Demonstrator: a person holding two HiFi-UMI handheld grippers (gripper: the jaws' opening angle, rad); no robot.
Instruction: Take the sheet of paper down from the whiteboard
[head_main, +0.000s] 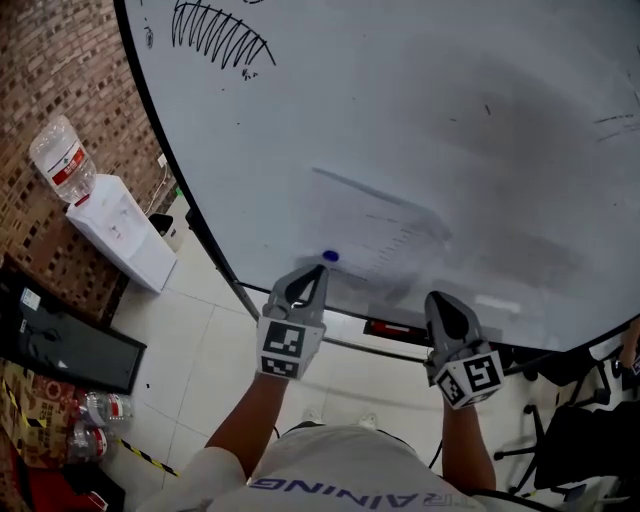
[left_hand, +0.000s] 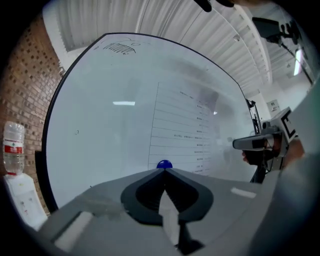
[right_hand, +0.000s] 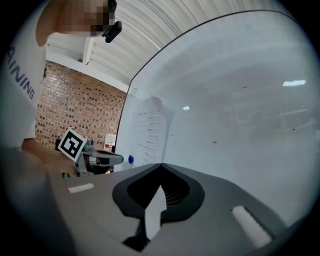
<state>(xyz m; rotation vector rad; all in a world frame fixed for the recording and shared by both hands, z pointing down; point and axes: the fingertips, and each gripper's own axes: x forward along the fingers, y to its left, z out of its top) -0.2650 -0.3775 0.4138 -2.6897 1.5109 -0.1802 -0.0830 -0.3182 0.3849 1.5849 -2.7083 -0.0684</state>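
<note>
Though paper (head_main: 385, 235) hangs on whiteboard (head_main: 450, 110), print blurred, magnet (left_hand: 164, 164) half-hidden

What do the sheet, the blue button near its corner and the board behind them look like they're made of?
The sheet: thin matte paper, judging by its printed lines and flat, dull white face. The blue button: domed and glossy, probably a plastic-capped magnet. The whiteboard: a smooth, glossy coated panel that mirrors the ceiling lights.
</note>
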